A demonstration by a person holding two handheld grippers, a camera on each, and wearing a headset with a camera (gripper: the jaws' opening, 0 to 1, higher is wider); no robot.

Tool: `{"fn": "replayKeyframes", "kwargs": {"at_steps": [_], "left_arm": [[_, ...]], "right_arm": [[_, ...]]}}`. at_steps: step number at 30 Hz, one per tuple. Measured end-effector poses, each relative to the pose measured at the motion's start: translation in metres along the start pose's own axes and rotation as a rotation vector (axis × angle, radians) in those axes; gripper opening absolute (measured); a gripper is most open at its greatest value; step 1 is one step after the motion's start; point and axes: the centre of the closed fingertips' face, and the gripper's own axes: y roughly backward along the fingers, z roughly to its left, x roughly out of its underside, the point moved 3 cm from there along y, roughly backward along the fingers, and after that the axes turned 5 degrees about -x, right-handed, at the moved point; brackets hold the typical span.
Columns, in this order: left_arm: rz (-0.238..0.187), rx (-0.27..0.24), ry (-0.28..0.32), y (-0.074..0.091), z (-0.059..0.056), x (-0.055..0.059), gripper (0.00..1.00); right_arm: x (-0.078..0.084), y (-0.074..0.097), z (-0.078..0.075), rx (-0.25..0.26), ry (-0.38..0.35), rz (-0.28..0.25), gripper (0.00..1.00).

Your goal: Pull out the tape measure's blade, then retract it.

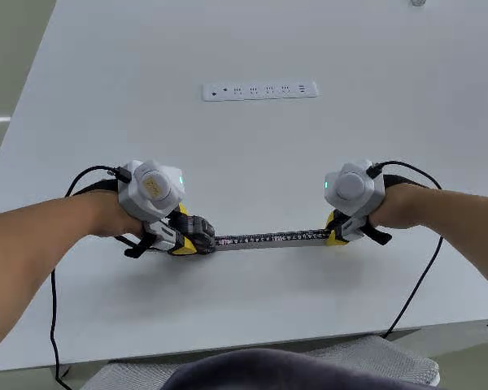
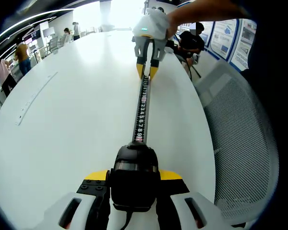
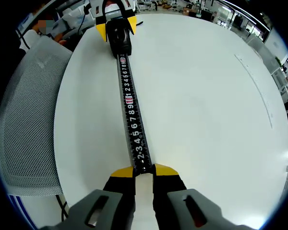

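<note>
The black tape measure case [image 1: 200, 235] [image 2: 134, 175] rests on the white table, with my left gripper [image 1: 181, 236] [image 2: 133, 176] shut on it. Its dark numbered blade [image 1: 270, 238] [image 2: 141, 112] [image 3: 132, 123] runs out straight and low over the tabletop to my right gripper [image 1: 336, 235] [image 3: 144, 171], which is shut on the blade's end. In the right gripper view the case [image 3: 119, 39] lies at the far end between the left gripper's yellow-tipped jaws. In the left gripper view the right gripper [image 2: 147, 71] pinches the blade's far end.
A white power strip [image 1: 259, 90] lies flat further back on the table [image 1: 228, 146]. A grey mesh chair [image 2: 240, 143] [image 3: 26, 120] stands at the table's near edge. Black cables trail from both grippers. People stand in the room beyond the table.
</note>
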Motion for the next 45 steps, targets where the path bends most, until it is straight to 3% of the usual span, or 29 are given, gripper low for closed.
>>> {"fn": "replayKeyframes", "kwargs": {"at_steps": [45], "left_arm": [[0.002,-0.005,-0.003,-0.0001,-0.0005,0.0,0.33]], "right_arm": [[0.0029,0.0052,0.0055,0.002,-0.039,0.012,0.14]]}}
